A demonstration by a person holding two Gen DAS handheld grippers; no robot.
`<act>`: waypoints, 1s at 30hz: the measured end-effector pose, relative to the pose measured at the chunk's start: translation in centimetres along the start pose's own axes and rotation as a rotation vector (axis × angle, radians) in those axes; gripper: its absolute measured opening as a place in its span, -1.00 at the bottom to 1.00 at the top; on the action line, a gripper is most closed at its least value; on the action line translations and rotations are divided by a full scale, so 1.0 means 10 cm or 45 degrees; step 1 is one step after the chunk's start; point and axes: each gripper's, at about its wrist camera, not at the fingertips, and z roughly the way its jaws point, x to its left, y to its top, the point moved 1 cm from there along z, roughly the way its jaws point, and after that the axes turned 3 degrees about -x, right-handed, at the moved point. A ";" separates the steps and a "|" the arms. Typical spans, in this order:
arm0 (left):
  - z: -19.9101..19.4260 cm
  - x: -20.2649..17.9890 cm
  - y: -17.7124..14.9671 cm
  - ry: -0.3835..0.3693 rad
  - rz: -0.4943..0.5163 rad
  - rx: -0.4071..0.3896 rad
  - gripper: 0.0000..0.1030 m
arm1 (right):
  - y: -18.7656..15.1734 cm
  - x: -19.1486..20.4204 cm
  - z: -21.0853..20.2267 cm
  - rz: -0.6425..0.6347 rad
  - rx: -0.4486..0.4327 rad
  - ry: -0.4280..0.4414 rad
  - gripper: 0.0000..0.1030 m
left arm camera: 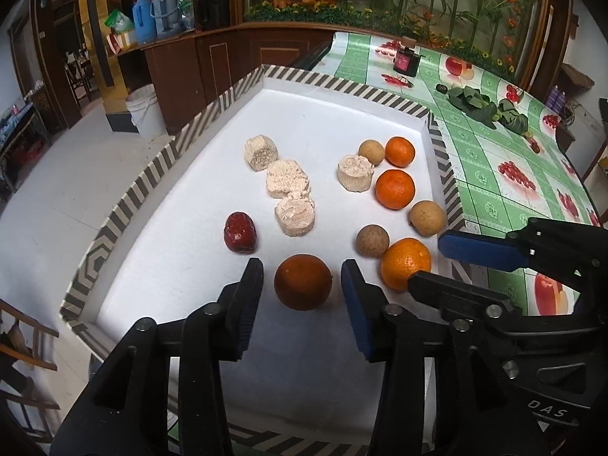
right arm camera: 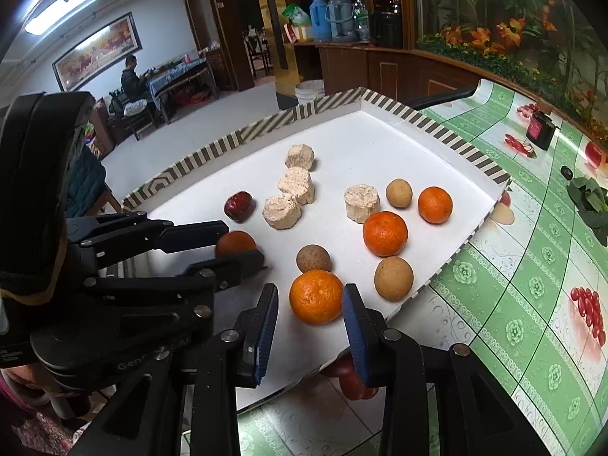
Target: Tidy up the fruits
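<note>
A white tray (left arm camera: 311,121) with a striped rim holds several fruits. My left gripper (left arm camera: 302,279) is open, its fingers on either side of a dark orange (left arm camera: 303,282) at the near edge. My right gripper (right arm camera: 309,302) is open around a bright orange (right arm camera: 316,296), seen in the left wrist view (left arm camera: 406,263) too. Two more oranges (left arm camera: 395,189), three tan longans (left arm camera: 427,218), a red date (left arm camera: 239,232) and several pale round cakes (left arm camera: 287,178) lie on the tray. The right gripper also shows in the left wrist view (left arm camera: 448,262).
The tray sits on a green fruit-print tablecloth (right arm camera: 539,285). Leafy greens (left arm camera: 482,104) and a dark jar (left arm camera: 406,60) lie beyond the tray. A wooden counter (left arm camera: 212,57) and white bucket (left arm camera: 146,112) stand to the far left.
</note>
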 end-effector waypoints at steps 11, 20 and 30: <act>-0.30 -0.12 0.12 0.047 -0.036 -0.133 -0.17 | -0.05 -0.15 -0.36 0.093 -0.148 -0.050 -0.35; -0.46 -0.38 0.23 0.045 -0.004 -0.213 -0.17 | -0.12 -0.37 -0.59 0.213 -0.238 -0.108 -0.35; -0.46 -0.53 0.25 0.043 0.002 -0.210 -0.17 | -0.17 -0.40 -0.68 0.222 -0.252 -0.122 -0.35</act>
